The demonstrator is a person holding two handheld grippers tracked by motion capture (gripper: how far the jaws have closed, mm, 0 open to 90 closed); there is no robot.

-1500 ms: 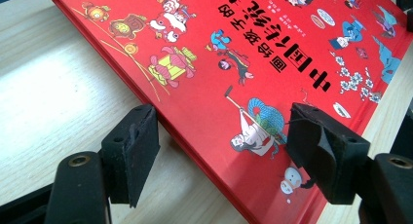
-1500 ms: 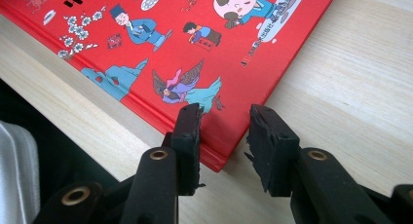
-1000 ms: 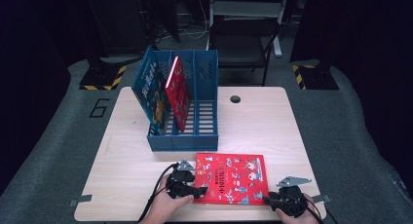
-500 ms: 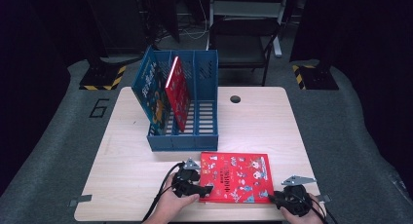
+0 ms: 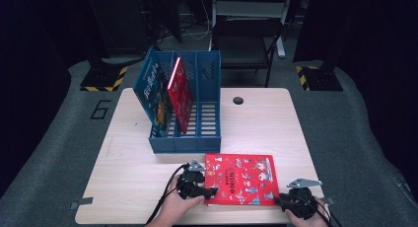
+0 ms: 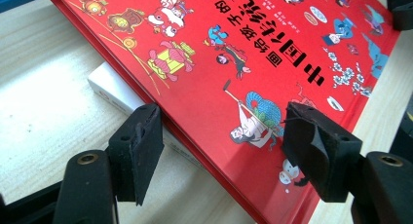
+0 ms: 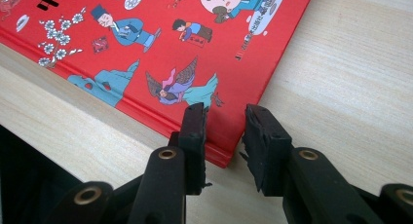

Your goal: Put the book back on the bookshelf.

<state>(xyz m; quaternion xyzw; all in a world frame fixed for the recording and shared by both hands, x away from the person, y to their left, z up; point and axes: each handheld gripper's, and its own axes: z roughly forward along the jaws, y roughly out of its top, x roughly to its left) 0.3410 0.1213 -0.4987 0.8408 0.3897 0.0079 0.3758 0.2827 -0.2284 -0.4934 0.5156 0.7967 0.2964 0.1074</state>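
Observation:
A red picture book [image 5: 241, 178] lies near the table's front edge, its cover covered in small cartoon figures [image 6: 234, 53]. My left gripper [image 5: 209, 190] is at the book's near left corner. Its jaws [image 6: 221, 126] stand wide astride the edge, one beside the white block [image 6: 109, 87] under the cover, the other over the cover. I see no pad pressing. My right gripper [image 5: 284, 201] is at the near right corner [image 7: 226, 158]. Its jaws [image 7: 224, 119] have just been closing and stand narrow, with the corner tip poking into the gap.
A blue three-slot file rack [image 5: 185, 144] stands behind the book, with a blue book [image 5: 155, 94] and a red book [image 5: 180, 91] leaning in it. A cable hole [image 5: 238, 100] marks the table's back, and a chair [image 5: 246, 39] stands beyond. Bare wood [image 5: 133, 177] lies left.
The red book has slid a little to the right, and the left gripper has gone with it. The right gripper has stayed by the near right corner.

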